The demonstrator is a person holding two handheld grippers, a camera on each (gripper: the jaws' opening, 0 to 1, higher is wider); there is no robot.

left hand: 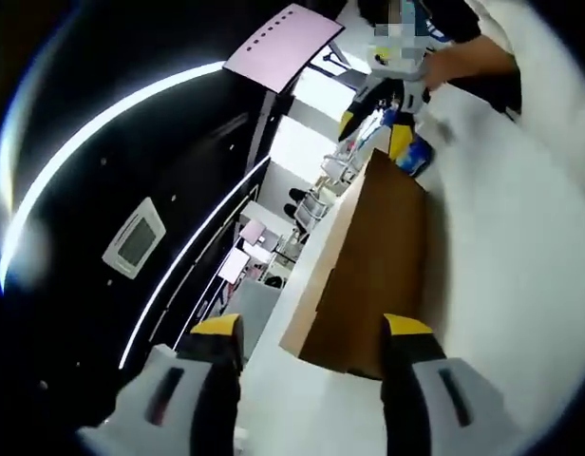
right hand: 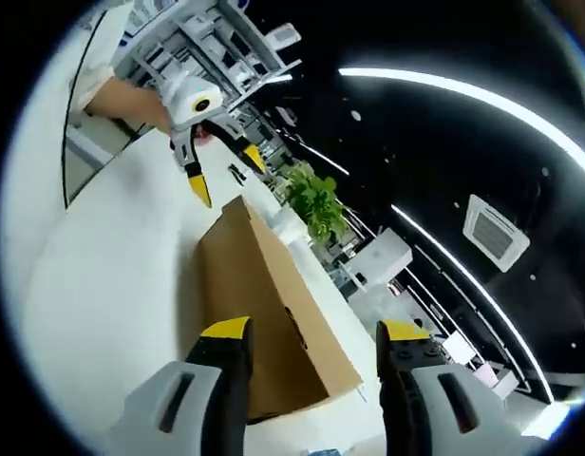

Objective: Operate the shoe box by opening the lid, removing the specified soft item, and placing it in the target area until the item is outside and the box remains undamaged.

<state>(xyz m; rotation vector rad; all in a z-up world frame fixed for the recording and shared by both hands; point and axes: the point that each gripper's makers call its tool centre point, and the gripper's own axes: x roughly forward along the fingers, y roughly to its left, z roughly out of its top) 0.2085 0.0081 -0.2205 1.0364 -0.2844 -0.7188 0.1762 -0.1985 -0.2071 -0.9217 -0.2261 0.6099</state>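
While both grippers gape – smooth rectangular cardboard shoe box (left hand: 368, 275)

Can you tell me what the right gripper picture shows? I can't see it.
A closed brown shoe box lies on a white table, between the right gripper's open yellow-tipped jaws. The left gripper, open too, is beyond the box.

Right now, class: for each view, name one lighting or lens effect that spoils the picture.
Left gripper view: ceiling light strip glares and bends with fisheye distortion; the far right gripper looks blurred. Right gripper view: light strips curve too, and the white table washes out beside the cardboard shoe box.
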